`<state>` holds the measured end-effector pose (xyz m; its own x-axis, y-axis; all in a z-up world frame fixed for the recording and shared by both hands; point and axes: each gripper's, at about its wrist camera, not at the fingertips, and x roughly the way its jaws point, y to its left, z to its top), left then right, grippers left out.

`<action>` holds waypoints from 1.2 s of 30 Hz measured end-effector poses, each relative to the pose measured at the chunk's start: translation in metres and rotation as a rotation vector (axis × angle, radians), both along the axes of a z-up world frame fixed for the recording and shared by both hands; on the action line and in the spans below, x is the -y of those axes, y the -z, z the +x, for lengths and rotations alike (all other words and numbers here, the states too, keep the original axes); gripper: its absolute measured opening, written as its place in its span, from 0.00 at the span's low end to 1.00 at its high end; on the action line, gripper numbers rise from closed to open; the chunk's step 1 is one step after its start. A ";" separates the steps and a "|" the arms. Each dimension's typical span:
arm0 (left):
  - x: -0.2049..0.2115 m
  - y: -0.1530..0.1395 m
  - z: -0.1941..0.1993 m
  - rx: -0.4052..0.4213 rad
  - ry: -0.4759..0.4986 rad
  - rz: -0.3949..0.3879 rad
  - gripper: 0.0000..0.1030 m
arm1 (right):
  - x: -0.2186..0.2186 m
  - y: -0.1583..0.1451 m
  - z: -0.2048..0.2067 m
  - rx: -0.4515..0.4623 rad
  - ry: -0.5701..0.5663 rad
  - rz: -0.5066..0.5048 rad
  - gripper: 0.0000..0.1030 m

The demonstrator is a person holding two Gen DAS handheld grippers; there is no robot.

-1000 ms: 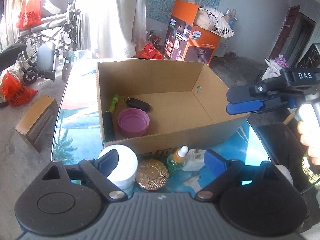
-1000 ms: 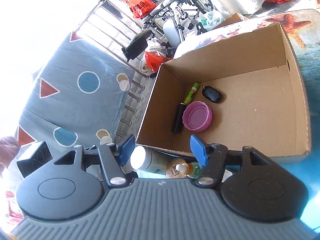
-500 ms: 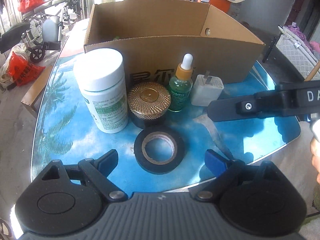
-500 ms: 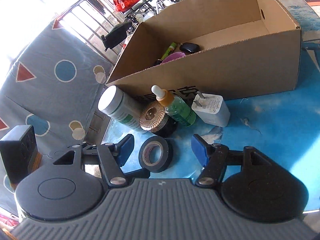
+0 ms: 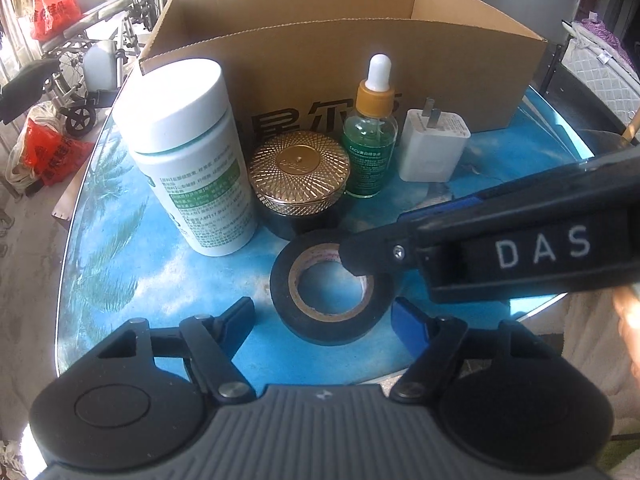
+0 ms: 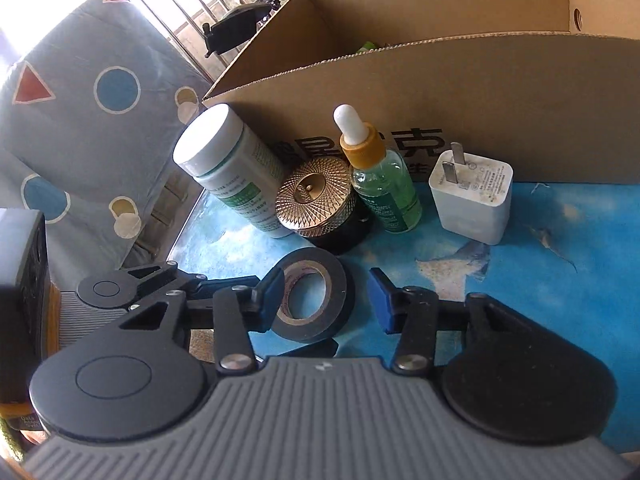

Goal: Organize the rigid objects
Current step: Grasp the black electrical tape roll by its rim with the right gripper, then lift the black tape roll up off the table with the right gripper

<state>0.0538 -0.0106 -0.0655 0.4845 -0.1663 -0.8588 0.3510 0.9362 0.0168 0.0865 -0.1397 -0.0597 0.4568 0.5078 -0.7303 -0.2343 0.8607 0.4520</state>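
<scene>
Nearest the table's front edge (image 5: pixel 168 344), a black tape roll (image 5: pixel 320 320) lay flat on the blue top. Both tools crowded it. The left gripper (image 5: pixel 322 318) straddled the roll, its jaws closing but the pads not yet touching. The right gripper (image 6: pixel 326 294) was also closing, the roll between its blue pads; whether they pressed it could not be told. Free tabletop remained to the right. Just beyond stood a row: white pill bottle (image 5: pixel 192 152), gold-lidded jar (image 5: pixel 300 176), green dropper bottle (image 5: pixel 372 136) and white charger (image 5: pixel 434 148). Behind them rose the cardboard box (image 5: pixel 460 76), its contents mostly hidden.
</scene>
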 end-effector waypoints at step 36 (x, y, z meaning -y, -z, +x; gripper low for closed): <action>0.027 -0.016 -0.025 0.090 0.064 0.017 0.65 | 0.005 0.006 -0.018 0.020 0.043 -0.005 0.18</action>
